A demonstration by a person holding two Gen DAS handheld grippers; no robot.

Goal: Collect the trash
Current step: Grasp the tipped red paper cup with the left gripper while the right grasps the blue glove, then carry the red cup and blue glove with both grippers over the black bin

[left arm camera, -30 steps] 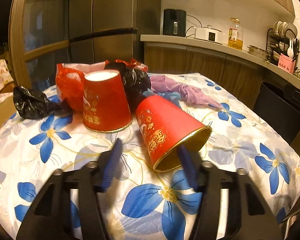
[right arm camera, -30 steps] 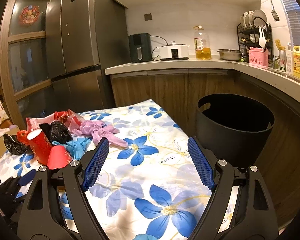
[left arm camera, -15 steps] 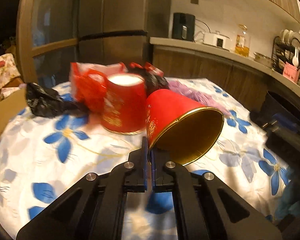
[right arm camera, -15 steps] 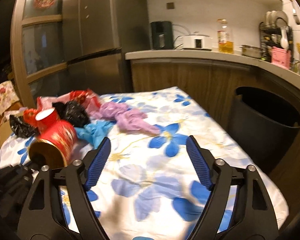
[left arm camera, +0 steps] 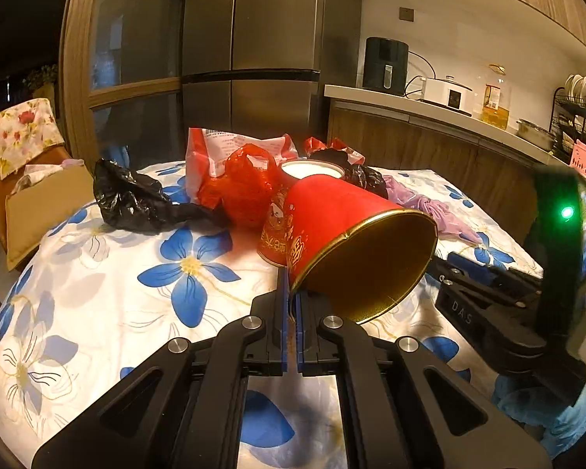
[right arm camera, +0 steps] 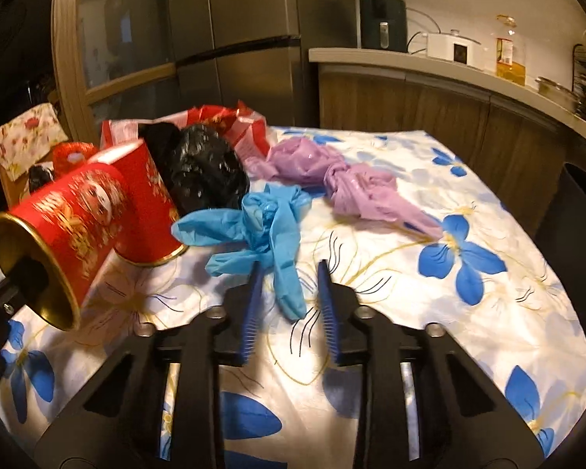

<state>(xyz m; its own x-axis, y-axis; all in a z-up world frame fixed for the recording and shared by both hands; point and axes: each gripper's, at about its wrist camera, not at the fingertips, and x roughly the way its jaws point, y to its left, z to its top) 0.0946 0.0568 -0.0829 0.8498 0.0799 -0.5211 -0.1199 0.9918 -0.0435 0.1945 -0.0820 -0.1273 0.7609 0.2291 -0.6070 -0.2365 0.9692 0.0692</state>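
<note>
The left gripper (left arm camera: pixel 292 308), jaws newly clenched on the rim of a red paper cup (left arm camera: pixel 347 242), lifts it off the flowered counter (left arm camera: pixel 97 273), while the right gripper's (right arm camera: pixel 289 297) jaws are closing around a crumpled blue glove (right arm camera: pixel 265 230) not yet pinched; two pieces are nearly secured.

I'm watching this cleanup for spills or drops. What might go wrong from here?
1. The left gripper pinches only the thin rim of the tipped red cup; it may crumple or slip free.
2. The right gripper is closing around one finger of the blue glove; the glove may slide out when lifted.
</note>
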